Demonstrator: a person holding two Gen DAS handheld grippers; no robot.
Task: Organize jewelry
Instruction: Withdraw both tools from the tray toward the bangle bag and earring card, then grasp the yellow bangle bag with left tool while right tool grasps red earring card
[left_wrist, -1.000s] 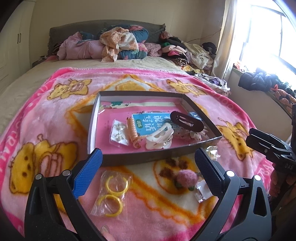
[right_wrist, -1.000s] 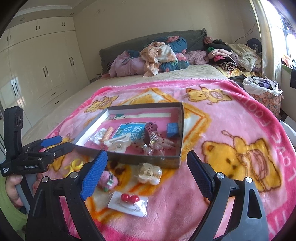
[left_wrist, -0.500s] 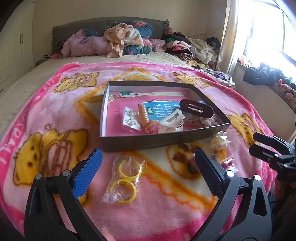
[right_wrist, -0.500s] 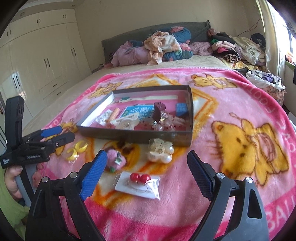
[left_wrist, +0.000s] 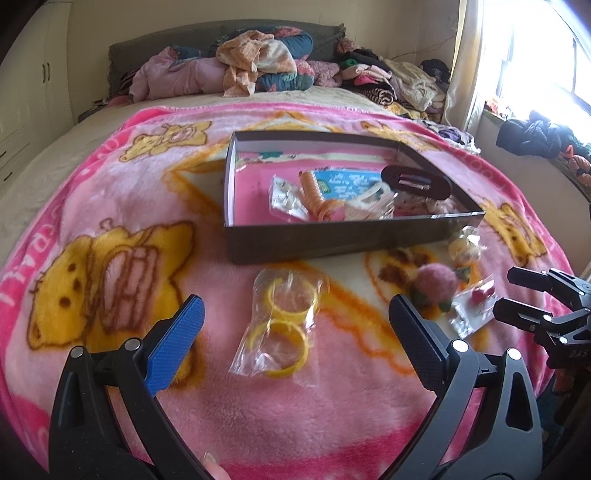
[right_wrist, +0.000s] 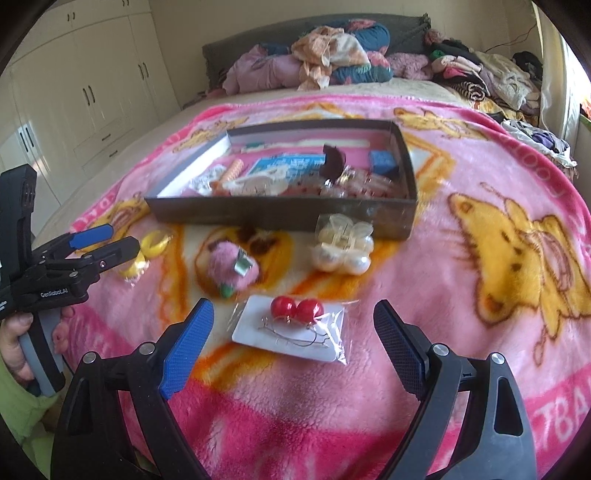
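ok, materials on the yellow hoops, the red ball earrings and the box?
Yellow hoops: likely opaque plastic, in a glossy clear bag. Red ball earrings: shiny beads, plastic or glass, on thin wire hooks, white card backing, clear sleeve. Box: looks like dark matte cardboard, thin straight walls.

A bed (right_wrist: 122, 147) under a pink bear-print blanket (right_wrist: 480, 177) fills the room. Heaped clothes (right_wrist: 332, 62) lie at twelve o'clock, cream wardrobes (right_wrist: 85, 85) at ten, a bright window (left_wrist: 535, 55) at two.
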